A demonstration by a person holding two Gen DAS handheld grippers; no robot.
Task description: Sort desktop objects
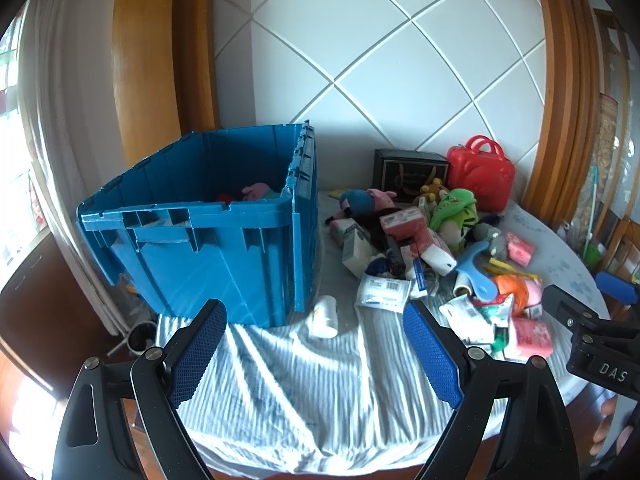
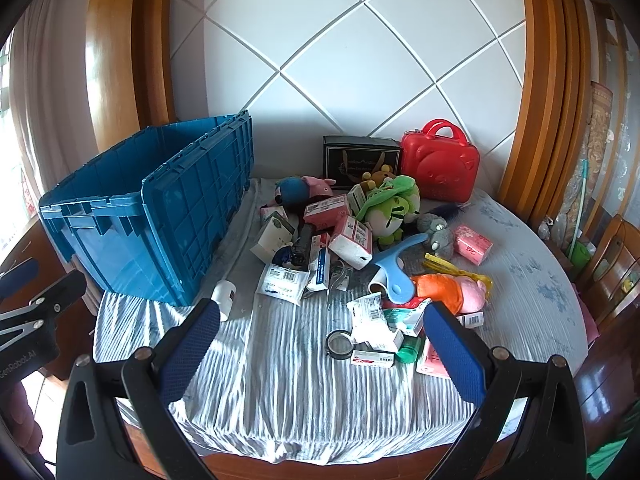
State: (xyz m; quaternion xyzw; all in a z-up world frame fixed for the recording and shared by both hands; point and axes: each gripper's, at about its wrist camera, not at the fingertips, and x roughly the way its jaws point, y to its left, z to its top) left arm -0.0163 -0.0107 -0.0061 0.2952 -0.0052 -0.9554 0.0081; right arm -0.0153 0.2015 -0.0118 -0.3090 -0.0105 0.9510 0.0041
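A big blue crate [image 1: 208,236] [image 2: 160,208] stands at the table's left; a pink plush [image 1: 256,191] lies inside. A heap of toys and boxes [image 1: 420,240] [image 2: 360,232] lies at the centre and right: a green frog plush [image 2: 390,208], pink boxes, an orange and pink plush [image 2: 452,288], a blue scraper [image 2: 396,268]. A white bottle [image 1: 325,316] [image 2: 224,294] lies on its side near the crate. My left gripper [image 1: 316,320] is open and empty above the cloth. My right gripper [image 2: 322,324] is open and empty near the front edge.
A red bear-face case [image 2: 440,168] and a black box [image 2: 360,158] stand against the tiled wall. A round magnifier [image 2: 339,344] lies on the striped cloth [image 2: 280,380]. Wooden chairs [image 2: 608,264] stand at the right. Curtains hang at the left.
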